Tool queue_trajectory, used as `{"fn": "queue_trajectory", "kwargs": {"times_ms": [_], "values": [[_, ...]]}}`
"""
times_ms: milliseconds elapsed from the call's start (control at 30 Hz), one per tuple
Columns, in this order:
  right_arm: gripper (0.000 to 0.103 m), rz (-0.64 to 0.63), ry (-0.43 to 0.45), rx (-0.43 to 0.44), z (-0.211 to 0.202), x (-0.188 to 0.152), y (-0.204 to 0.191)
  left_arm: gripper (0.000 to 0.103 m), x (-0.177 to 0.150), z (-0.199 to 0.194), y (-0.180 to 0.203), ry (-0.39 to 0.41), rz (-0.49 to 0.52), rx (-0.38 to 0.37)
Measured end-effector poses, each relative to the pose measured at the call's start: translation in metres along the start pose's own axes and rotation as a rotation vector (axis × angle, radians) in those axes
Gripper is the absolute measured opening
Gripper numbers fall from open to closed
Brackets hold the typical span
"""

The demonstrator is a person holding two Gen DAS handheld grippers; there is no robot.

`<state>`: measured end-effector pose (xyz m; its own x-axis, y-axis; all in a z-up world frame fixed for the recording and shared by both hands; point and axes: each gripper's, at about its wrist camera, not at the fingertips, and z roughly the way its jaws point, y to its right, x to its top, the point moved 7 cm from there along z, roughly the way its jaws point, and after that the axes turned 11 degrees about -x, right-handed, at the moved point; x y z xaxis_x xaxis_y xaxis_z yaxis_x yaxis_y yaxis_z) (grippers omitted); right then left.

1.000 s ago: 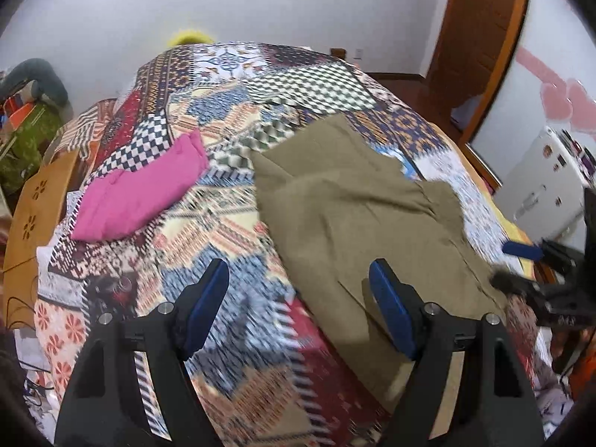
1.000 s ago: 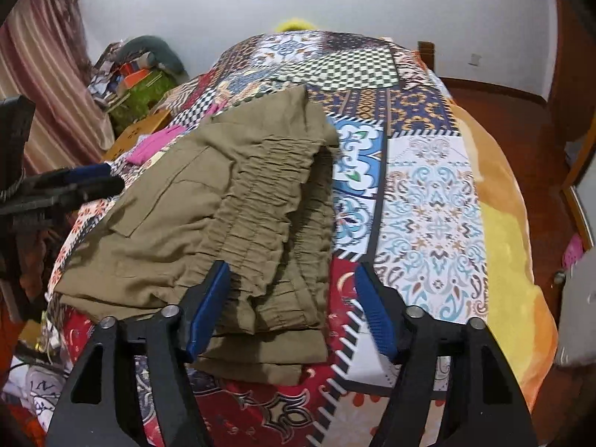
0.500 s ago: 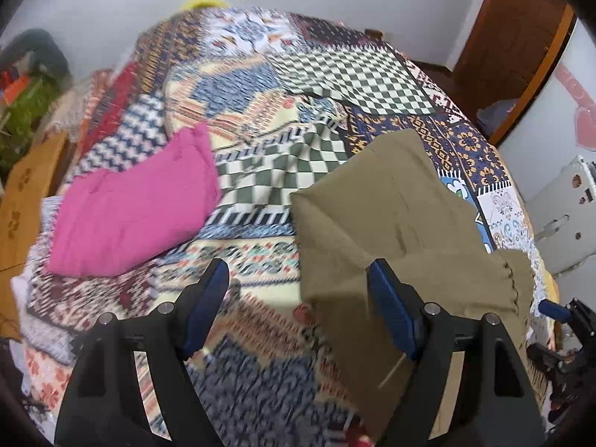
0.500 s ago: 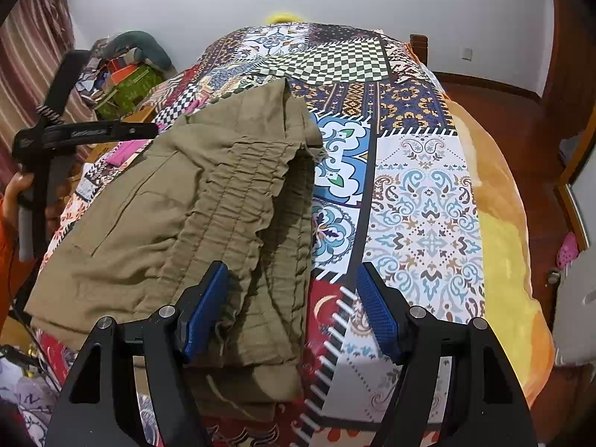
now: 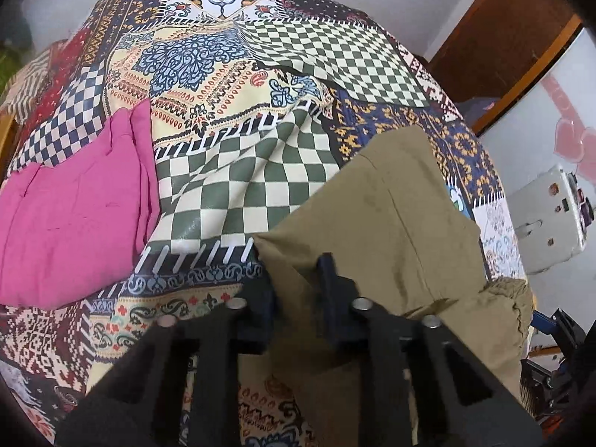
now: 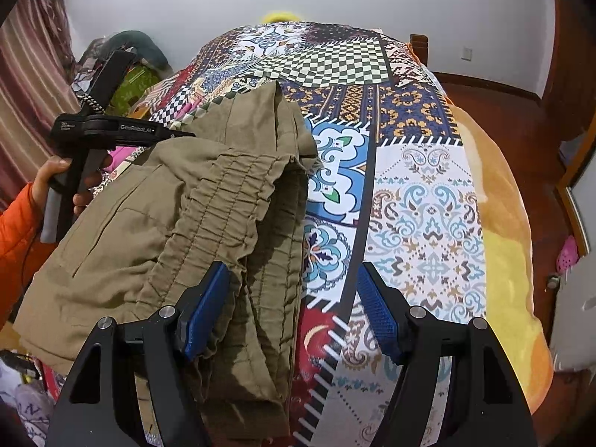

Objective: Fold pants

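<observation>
Left fingers (image 5: 331, 279) now pinching pants (image 5: 372, 223) corner

"GenRobot.AI" on left tool (image 6: 111, 130) (white lettering)

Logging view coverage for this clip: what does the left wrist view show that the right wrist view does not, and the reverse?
Only the left wrist view shows the folded pink garment lying whole on the bedspread, and the left gripper closed on the edge of the olive pants.

Only the right wrist view shows the pants' gathered waistband, the person's hand holding the left tool, the striped curtain, and the right gripper open above the waistband.

Both show the pants on the patchwork bedspread.
</observation>
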<state>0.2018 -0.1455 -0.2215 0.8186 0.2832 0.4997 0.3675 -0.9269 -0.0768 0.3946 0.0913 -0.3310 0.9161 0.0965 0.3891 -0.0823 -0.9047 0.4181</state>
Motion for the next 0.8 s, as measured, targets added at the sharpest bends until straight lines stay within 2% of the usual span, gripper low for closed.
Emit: {"fn": "queue_trajectory", "kwargs": {"times_ms": [133, 367, 433, 600, 800], "values": [[0.067, 0.012, 0.009, -0.004, 0.001, 0.007, 0.0, 0.007, -0.002, -0.007, 0.0, 0.023, 0.026, 0.032], [0.067, -0.013, 0.043, -0.017, -0.012, 0.015, -0.005, 0.006, -0.018, -0.048, -0.011, 0.103, 0.027, 0.121], [0.068, -0.018, 0.06, -0.019, -0.019, 0.016, -0.009, 0.006, -0.029, -0.064, -0.018, 0.116, 0.009, 0.15], [0.068, -0.051, 0.083, -0.013, -0.035, 0.016, -0.024, 0.006, -0.062, -0.096, -0.034, 0.139, -0.074, 0.164], [0.068, -0.083, 0.1, 0.001, -0.05, 0.01, -0.042, 0.006, -0.111, -0.126, -0.032, 0.161, -0.121, 0.181]]}}
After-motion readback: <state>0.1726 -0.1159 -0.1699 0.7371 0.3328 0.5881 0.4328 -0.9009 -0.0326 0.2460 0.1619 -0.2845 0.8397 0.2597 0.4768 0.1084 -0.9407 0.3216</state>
